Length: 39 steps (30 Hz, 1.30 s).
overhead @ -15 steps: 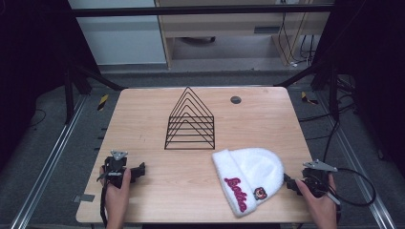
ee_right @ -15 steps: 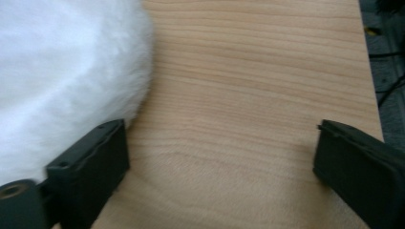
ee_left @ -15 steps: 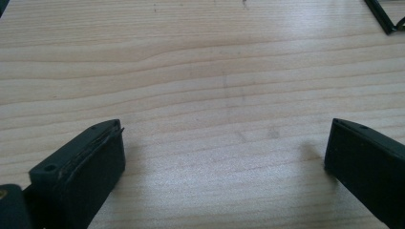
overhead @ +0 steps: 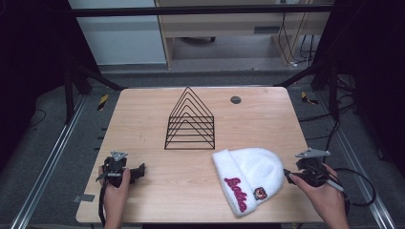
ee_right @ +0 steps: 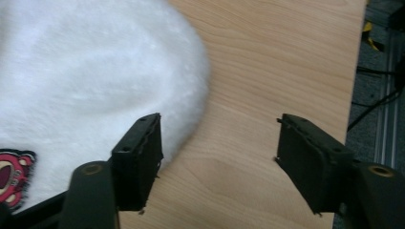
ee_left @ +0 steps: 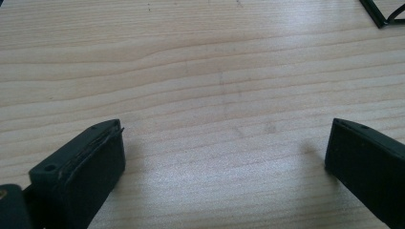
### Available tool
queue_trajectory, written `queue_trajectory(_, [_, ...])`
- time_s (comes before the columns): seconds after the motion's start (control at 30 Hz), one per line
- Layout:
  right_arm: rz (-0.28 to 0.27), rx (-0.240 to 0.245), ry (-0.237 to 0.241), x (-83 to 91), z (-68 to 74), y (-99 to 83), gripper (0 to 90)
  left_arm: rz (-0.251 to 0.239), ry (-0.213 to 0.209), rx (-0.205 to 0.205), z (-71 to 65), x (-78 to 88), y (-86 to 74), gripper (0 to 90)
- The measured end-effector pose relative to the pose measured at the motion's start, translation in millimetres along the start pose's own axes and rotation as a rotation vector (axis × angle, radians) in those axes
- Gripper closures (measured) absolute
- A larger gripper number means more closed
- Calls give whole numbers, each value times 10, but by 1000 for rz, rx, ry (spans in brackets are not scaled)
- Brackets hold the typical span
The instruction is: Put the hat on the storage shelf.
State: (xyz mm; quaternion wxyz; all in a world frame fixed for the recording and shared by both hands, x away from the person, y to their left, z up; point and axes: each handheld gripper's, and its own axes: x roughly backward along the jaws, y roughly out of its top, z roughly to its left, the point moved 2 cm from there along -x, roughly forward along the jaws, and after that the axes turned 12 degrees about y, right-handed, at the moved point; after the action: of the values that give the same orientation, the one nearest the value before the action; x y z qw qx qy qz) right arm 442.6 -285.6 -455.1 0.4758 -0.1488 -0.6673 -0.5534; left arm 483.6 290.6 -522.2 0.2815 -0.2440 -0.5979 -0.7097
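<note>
Pale wooden tabletop [overhead: 157,124]: right gripper [ee_right: 217,157], jaws apart and empty beside the fluffy white knit beanie [overhead: 248,174], should bite fabric squarely at the edge.

We saw that each hand-held tool, the left tool [overhead: 138,172] and the right tool [overhead: 288,175], was black and carried a grey three-cornered plate on top. Their two jaws were blocky and matt black, with small screw holes near the base and worn pad edges. A black cable trailed from each.
</note>
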Motion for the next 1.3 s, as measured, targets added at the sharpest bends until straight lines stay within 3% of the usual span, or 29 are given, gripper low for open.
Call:
queue_trajectory(0.13, [32, 14, 37, -52, 14, 143, 427, 0, 0, 0, 0, 0, 0, 0])
queue_trajectory(0.17, [58, 15, 82, -107, 18, 242, 451, 0, 0, -1, 0, 0, -1, 0])
queue_trajectory(0.27, [84, 14, 99, -167, 6, 314, 465, 0, -2, -3, 0, 2, -2, 0])
queue_trajectory(0.37, [125, -10, 117, -280, -32, 392, 489, -2, -5, -4, 0, 3, -5, 0])
queue_trajectory(0.4, [146, -32, 146, -359, -60, 421, 500, -2, -6, -6, 1, 5, -6, 0])
queue_trajectory(0.63, [237, -73, 152, -573, -75, 455, 524, -2, -7, -8, 0, 7, -8, 0])
queue_trajectory(1.03, [298, -115, 168, -698, -120, 485, 532, -2, -9, -8, -5, 10, -11, 0])
queue_trajectory(1.3, [307, -114, 171, -733, -116, 486, 570, -4, -8, -6, -8, 10, -11, 0])
